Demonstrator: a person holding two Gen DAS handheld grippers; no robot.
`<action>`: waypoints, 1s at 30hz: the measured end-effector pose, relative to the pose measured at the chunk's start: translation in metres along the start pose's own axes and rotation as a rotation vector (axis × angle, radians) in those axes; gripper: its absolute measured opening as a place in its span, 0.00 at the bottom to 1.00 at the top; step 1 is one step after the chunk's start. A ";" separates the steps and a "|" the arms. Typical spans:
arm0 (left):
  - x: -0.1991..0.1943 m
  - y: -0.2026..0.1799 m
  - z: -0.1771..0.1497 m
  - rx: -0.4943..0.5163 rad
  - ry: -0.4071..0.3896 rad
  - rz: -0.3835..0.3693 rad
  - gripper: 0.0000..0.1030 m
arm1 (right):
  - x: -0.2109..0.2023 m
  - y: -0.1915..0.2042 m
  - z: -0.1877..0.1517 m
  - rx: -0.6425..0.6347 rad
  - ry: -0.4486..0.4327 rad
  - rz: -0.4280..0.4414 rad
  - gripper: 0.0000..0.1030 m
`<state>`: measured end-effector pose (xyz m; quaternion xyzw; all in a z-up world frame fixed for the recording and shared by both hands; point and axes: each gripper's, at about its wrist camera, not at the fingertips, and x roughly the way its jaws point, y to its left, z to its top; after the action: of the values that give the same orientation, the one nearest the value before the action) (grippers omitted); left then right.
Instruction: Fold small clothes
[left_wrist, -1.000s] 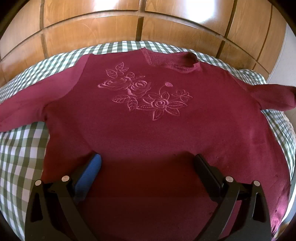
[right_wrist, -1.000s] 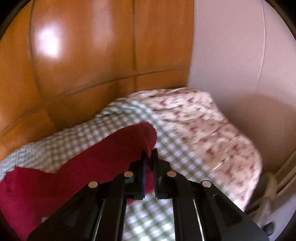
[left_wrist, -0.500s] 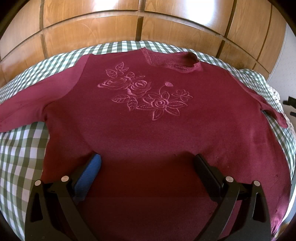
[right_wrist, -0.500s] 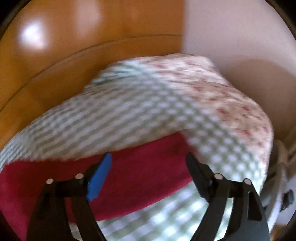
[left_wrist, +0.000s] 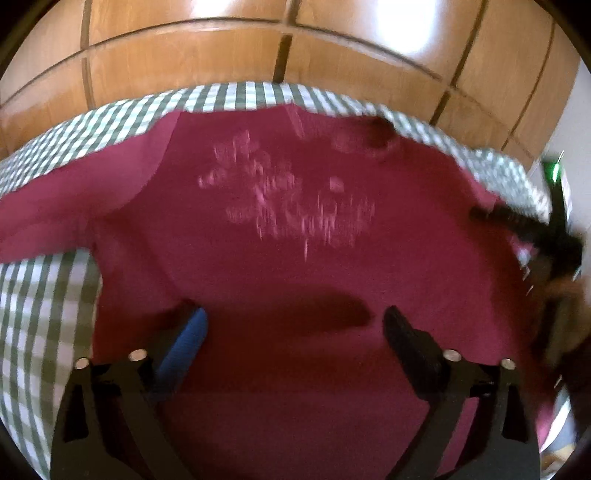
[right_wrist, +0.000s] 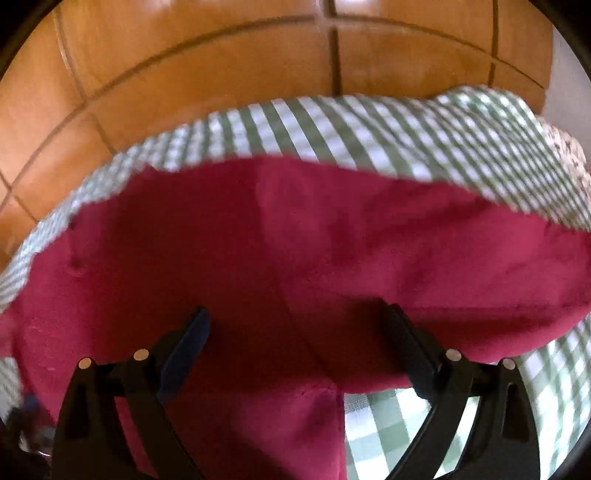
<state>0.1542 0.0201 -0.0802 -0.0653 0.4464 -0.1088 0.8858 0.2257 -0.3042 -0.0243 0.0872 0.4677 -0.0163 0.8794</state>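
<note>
A maroon sweater with a pink embroidered flower lies flat, front up, on the green checked sheet. My left gripper hovers over its lower body, jaws wide and closing, with only flat fabric below them. In the right wrist view, my right gripper stands over the sweater where the right sleeve joins the body. Its jaws are opening and the pads press on nothing. One of its dark, blurred fingers shows at the right edge of the left wrist view.
Wooden wardrobe panels rise right behind the bed. A floral cloth lies at the far right past the checked sheet. The sheet's edge drops off at the right, near a pale wall.
My right gripper let go of the sleeve end, opened wide and swung left and down over the sweater's side. The sleeve now lies flat. It came into the left view's right edge.
</note>
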 end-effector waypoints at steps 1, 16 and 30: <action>0.001 0.003 0.011 -0.013 -0.006 -0.005 0.86 | -0.001 -0.002 -0.001 0.008 -0.009 0.010 0.94; 0.064 0.066 0.092 -0.140 -0.020 0.309 0.85 | -0.003 -0.006 0.005 0.010 0.010 0.059 0.98; -0.008 0.027 0.001 -0.111 -0.074 0.198 0.86 | -0.110 -0.278 -0.029 0.776 -0.172 -0.034 0.79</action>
<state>0.1534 0.0482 -0.0791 -0.0739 0.4229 0.0068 0.9031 0.1095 -0.5783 0.0118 0.4036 0.3527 -0.2136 0.8168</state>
